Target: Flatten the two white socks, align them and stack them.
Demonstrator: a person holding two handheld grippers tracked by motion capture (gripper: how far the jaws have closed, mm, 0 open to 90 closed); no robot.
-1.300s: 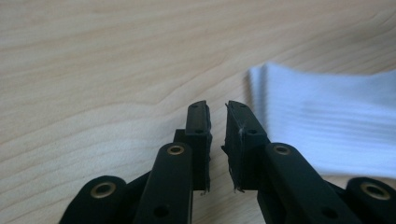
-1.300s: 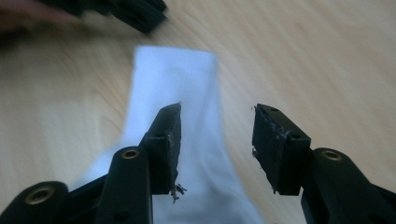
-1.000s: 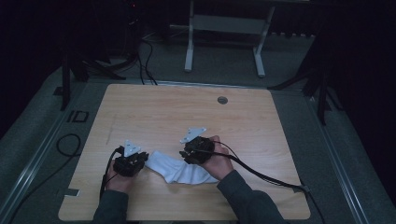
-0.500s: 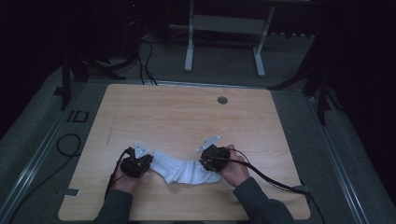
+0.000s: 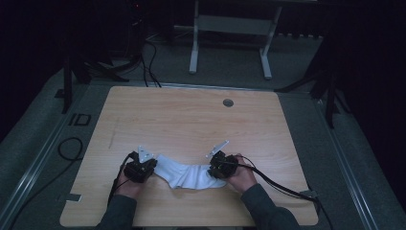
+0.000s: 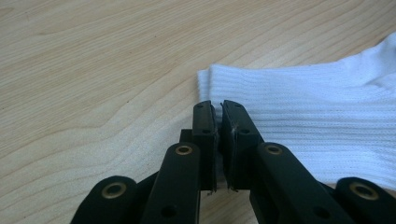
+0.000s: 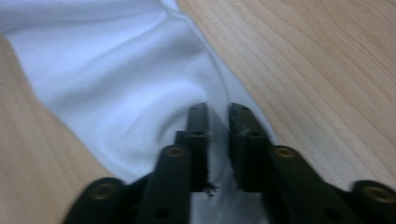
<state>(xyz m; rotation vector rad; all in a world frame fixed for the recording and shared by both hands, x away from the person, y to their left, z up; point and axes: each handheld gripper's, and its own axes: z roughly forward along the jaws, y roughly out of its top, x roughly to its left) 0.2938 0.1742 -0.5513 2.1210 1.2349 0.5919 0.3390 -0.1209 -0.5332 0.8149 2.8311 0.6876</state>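
A white sock [image 5: 184, 173] lies across the front of the wooden table [image 5: 191, 120], sagging slightly in the middle. My left gripper [image 5: 153, 166] is at its left end. In the left gripper view the jaws [image 6: 217, 105] are shut on the edge of the ribbed cuff [image 6: 303, 107]. My right gripper [image 5: 213, 172] is at the sock's right end. Its jaws [image 7: 218, 109] have just been closing and now pinch the smooth fabric [image 7: 116, 79], which wrinkles around them. A hand holds each gripper from the table's front edge.
A round grommet hole [image 5: 228, 102] sits near the table's far edge. The right gripper's cable [image 5: 277, 184] trails over the table to the front right corner. Cables [image 5: 69, 148] lie on the floor at the left, and a white frame [image 5: 194, 43] stands behind the table.
My right gripper has moved right and down along the sock to its right end, and its jaws have narrowed onto the fabric. The left gripper has hardly moved.
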